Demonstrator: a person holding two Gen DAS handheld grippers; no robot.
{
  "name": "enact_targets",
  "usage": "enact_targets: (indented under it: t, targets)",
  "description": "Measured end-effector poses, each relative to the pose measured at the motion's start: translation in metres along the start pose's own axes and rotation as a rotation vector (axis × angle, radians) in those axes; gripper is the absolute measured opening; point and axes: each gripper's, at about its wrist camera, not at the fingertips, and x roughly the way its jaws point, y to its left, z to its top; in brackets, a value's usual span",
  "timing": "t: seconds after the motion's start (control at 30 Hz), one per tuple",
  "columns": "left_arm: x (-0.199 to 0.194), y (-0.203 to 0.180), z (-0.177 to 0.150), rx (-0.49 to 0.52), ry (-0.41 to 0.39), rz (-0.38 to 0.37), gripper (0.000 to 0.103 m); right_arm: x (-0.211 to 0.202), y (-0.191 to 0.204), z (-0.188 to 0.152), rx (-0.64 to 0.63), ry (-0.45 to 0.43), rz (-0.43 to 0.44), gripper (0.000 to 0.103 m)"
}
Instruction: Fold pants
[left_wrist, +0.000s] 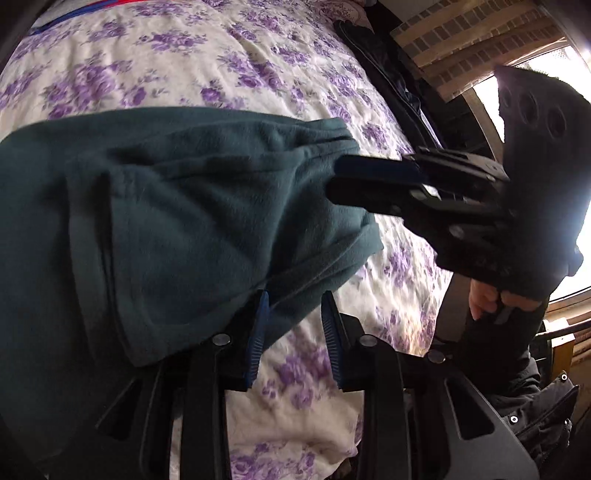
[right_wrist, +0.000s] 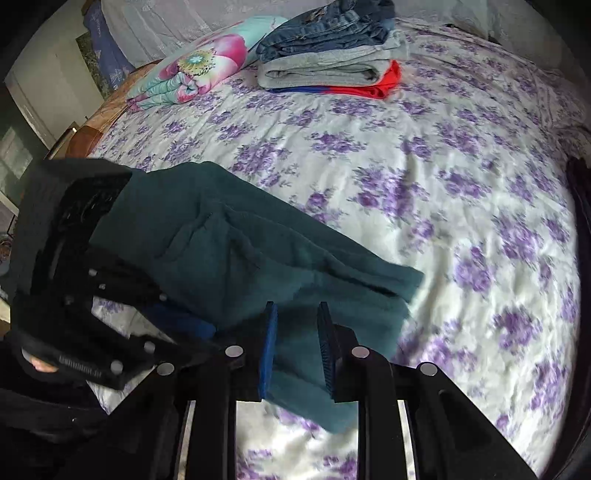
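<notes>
Teal fleece pants (left_wrist: 184, 203) hang bunched over the bed, held up between both grippers. In the left wrist view my left gripper (left_wrist: 295, 306) pinches a lower corner of the fabric at its blue-padded fingertips. The right gripper (left_wrist: 336, 181) clamps the pants' far edge from the right, with a person's hand (left_wrist: 491, 295) on its handle. In the right wrist view the pants (right_wrist: 240, 240) fill the gap of my right gripper (right_wrist: 298, 314), which is shut on a folded edge. The left gripper (right_wrist: 192, 325) grips the cloth from the left.
The bed has a white sheet with purple flowers (right_wrist: 406, 184). A stack of folded clothes (right_wrist: 332, 55) and a folded floral quilt (right_wrist: 192, 70) lie at the far end. Dark garments (left_wrist: 369, 44) lie along the bed's edge near a bright window (left_wrist: 517, 92).
</notes>
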Motion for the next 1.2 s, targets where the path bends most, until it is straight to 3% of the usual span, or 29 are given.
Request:
enact_targets:
  t: [0.1, 0.2, 0.23, 0.53, 0.7, 0.77, 0.87, 0.93, 1.03, 1.2]
  targets:
    - [0.003, 0.012, -0.006, -0.028, -0.001, -0.024, 0.027, 0.025, 0.018, 0.019, -0.027, 0.046, 0.061, 0.023]
    - [0.002, 0.020, -0.008, -0.046, -0.011, -0.044, 0.024, 0.054, 0.030, 0.032, -0.078, 0.067, -0.048, 0.018]
    - [0.002, 0.023, -0.008, -0.057, -0.016, -0.048, 0.022, 0.058, 0.030, 0.035, -0.063, 0.053, -0.041, 0.017]
    - [-0.003, 0.035, -0.011, -0.089, -0.036, -0.052, 0.014, 0.068, 0.038, 0.050, -0.079, 0.035, -0.142, 0.015]
    - [-0.028, 0.041, -0.031, -0.105, -0.077, -0.027, 0.016, 0.047, 0.033, 0.048, -0.033, 0.022, -0.078, 0.018]
    - [-0.054, 0.049, -0.048, -0.123, -0.143, -0.009, 0.033, 0.023, 0.034, 0.045, -0.015, -0.029, -0.026, 0.019]
    - [-0.096, 0.068, -0.077, -0.170, -0.258, 0.012, 0.048, -0.009, 0.038, 0.035, -0.007, -0.091, 0.005, 0.025]
    - [-0.130, 0.089, -0.107, -0.235, -0.353, 0.040, 0.055, -0.015, 0.041, 0.027, 0.007, -0.097, 0.036, 0.032]
    - [-0.171, 0.121, -0.157, -0.357, -0.474, 0.068, 0.058, -0.002, 0.054, 0.020, -0.011, -0.073, 0.052, 0.032]
    - [-0.215, 0.158, -0.219, -0.525, -0.610, 0.105, 0.066, 0.037, 0.090, 0.019, -0.071, -0.043, 0.080, 0.032]
